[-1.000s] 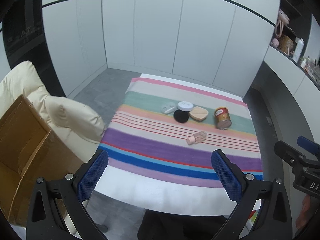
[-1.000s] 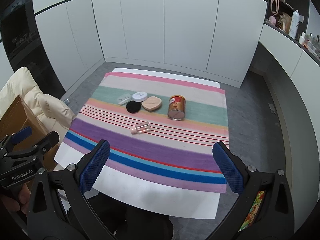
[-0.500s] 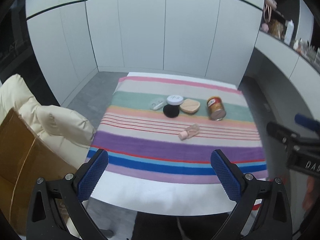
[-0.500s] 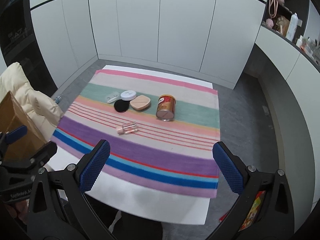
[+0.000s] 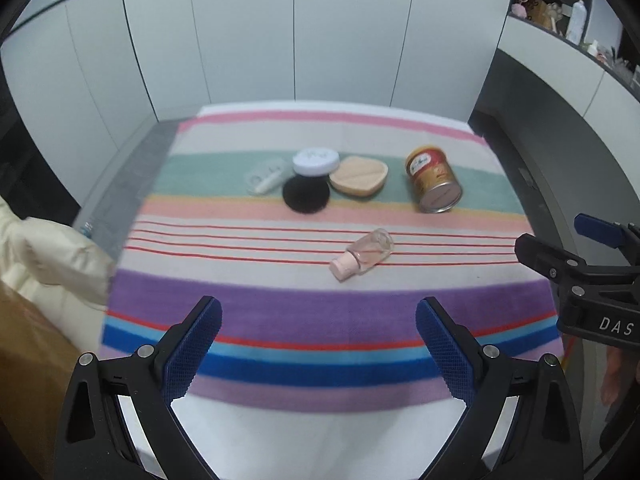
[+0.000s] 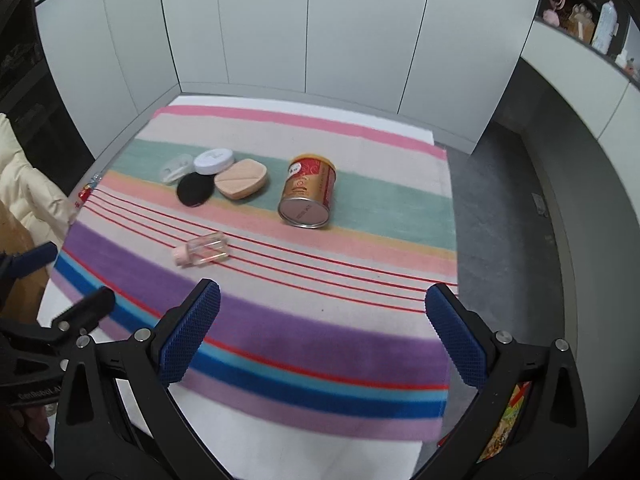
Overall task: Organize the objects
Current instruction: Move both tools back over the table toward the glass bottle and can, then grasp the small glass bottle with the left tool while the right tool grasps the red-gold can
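On the striped cloth (image 5: 280, 304) (image 6: 360, 248) lie a red and gold can on its side (image 5: 434, 181) (image 6: 310, 191), a clear bottle with a pink cap (image 5: 362, 254) (image 6: 202, 250), a peach sponge (image 5: 359, 175) (image 6: 241, 179), a white round lid (image 5: 316, 161) (image 6: 214, 161), a black round puff (image 5: 306, 195) (image 6: 195, 189) and a clear small case (image 5: 266, 176) (image 6: 175, 168). My left gripper (image 5: 318, 344) hangs over the near stripes, jaws wide and closing, nothing between them. My right gripper (image 6: 322, 332) stands open and empty, short of the can.
A cream jacket (image 5: 52, 260) and a brown cardboard box (image 5: 28, 360) sit to the left of the table. White cabinet doors (image 5: 296, 28) stand behind. A grey counter with shelves of small items (image 6: 576, 20) runs along the right.
Both grippers have come down and forward toward the cloth, so the objects look larger and nearer. The left jaws have narrowed slightly.
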The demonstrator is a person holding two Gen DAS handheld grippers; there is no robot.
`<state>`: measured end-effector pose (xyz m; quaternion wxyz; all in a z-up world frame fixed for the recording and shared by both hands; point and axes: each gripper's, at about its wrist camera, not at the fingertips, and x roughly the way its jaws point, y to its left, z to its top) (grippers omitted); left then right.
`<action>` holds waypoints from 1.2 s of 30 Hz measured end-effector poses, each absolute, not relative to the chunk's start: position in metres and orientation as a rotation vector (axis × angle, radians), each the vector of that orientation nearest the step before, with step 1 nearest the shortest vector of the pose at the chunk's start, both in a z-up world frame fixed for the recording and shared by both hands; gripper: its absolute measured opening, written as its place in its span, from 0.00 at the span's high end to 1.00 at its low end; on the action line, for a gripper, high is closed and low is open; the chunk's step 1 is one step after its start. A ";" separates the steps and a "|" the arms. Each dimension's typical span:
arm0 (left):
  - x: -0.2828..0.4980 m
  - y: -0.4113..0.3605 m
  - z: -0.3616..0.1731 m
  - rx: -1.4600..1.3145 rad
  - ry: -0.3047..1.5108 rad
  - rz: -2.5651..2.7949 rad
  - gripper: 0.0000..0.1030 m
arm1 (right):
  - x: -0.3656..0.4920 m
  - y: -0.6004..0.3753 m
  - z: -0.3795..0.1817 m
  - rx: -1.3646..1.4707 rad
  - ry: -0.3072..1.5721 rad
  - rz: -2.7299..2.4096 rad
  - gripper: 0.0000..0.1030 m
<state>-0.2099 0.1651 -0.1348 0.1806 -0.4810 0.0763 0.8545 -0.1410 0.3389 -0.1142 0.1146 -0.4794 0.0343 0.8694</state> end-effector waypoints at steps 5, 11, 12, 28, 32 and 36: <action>-0.237 0.188 -0.169 -1.394 0.260 2.363 0.16 | -0.166 0.349 -0.144 -1.437 0.129 2.538 0.00; -0.261 0.214 -0.202 -1.410 0.297 2.310 0.27 | -0.199 0.356 -0.174 -1.469 0.145 2.538 0.00; -0.263 0.218 -0.205 -1.408 0.310 2.318 0.31 | -0.206 0.358 -0.180 -1.473 0.151 2.537 0.00; -0.295 0.220 -0.216 -1.397 0.189 2.299 0.73 | -0.267 0.379 -0.220 -1.457 0.312 2.520 0.16; -0.292 0.216 -0.208 -1.378 0.217 2.310 0.73 | -0.270 0.377 -0.219 -1.472 0.289 2.529 0.44; -0.290 0.207 -0.197 -1.391 0.183 2.312 0.73 | -0.264 0.371 -0.209 -1.452 0.261 2.528 0.44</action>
